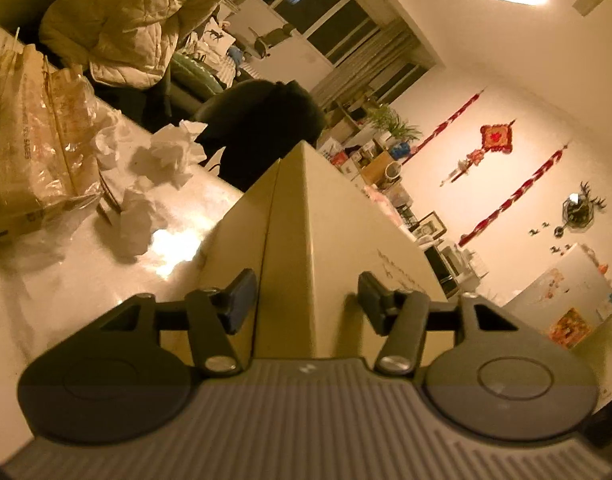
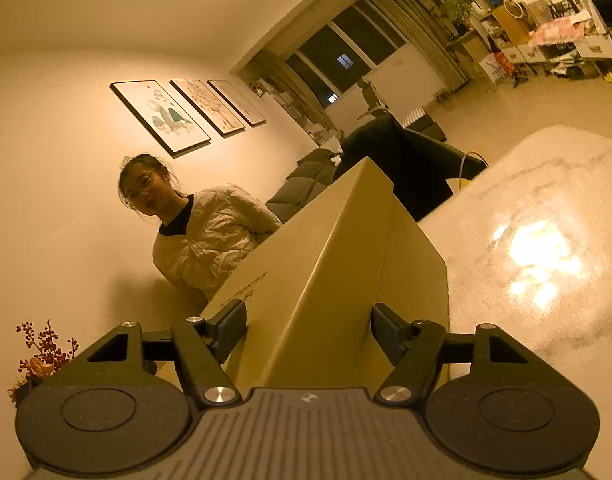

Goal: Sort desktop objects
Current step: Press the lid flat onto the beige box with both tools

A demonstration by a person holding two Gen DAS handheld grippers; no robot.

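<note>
A tan cardboard box fills the middle of the left wrist view, one corner edge pointing at the camera. My left gripper is shut on it, a pad pressed on each side face. The same cardboard box appears tilted in the right wrist view, where my right gripper is shut on another of its corner edges. It is held over the glossy white table. Several crumpled white tissues lie on the table to the left of the box.
A plastic-wrapped carton stands at the table's left. A person in a quilted jacket sits behind the table. A black chair stands at the far edge. Dried red berries are at lower left.
</note>
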